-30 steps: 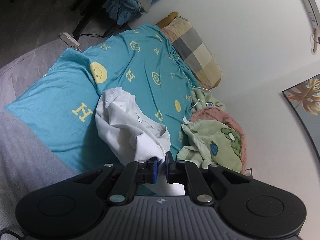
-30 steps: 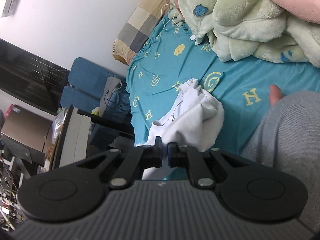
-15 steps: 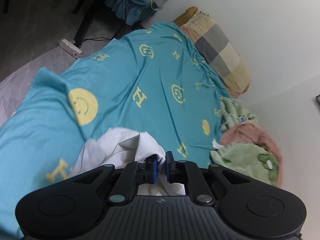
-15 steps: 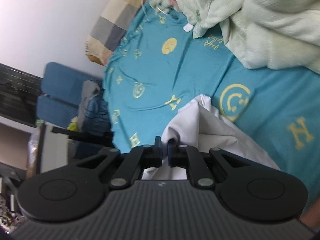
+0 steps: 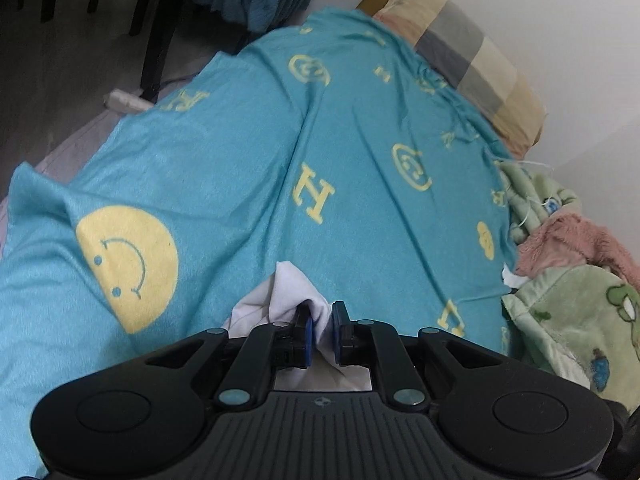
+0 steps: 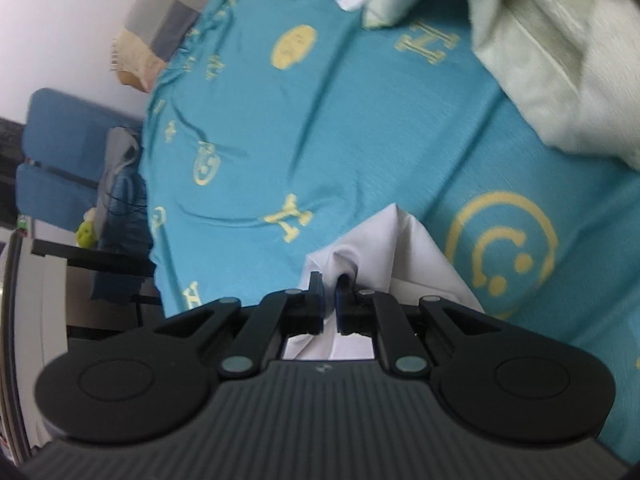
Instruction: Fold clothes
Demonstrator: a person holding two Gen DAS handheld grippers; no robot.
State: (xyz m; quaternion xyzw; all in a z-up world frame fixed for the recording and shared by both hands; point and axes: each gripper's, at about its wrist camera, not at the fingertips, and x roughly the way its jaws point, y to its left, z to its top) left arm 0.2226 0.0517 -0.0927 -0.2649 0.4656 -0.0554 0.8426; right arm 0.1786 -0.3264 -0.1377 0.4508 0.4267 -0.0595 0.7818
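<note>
A white garment (image 5: 286, 294) is bunched just in front of my left gripper (image 5: 321, 312), which is shut on a fold of it above the teal bed sheet (image 5: 248, 168). In the right wrist view the same white garment (image 6: 396, 248) is pinched by my right gripper (image 6: 330, 284), shut on another fold over the teal sheet (image 6: 256, 128). Most of the garment hangs below both grippers, hidden by their bodies.
A checked pillow (image 5: 468, 52) lies at the bed's head by the white wall. A green and pink fleece blanket pile (image 5: 568, 272) lies at the bed's right side; it also shows in the right wrist view (image 6: 560, 40). Blue chairs (image 6: 60, 148) and dark furniture stand beside the bed.
Both grippers have moved forward over the bed with the white garment held, so less of it shows ahead and the sheet fills both views.
</note>
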